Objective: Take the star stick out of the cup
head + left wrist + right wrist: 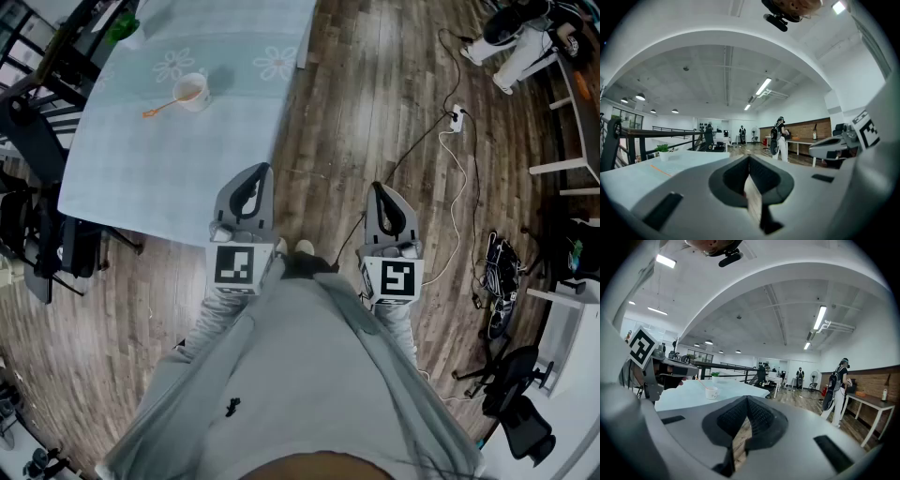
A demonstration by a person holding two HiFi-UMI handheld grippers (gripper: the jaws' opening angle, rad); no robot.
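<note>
A small white cup (192,92) stands on the pale blue tablecloth (159,178), far ahead and to the left of me. An orange stick (159,109) leans out of the cup toward the left; its star end is too small to make out. The right gripper view also shows the cup (711,393) with the stick (704,384) in it. My left gripper (258,169) is held close to my body just off the table's near corner, jaws together and empty. My right gripper (378,186) hangs beside it over the wooden floor, also shut and empty.
The table's near edge (141,223) lies just ahead of my left gripper. A green potted plant (122,28) stands at the table's far end. Cables and a power strip (457,117) cross the floor on the right. Chairs (37,244) stand on the left, and an office chair (520,403) at the lower right.
</note>
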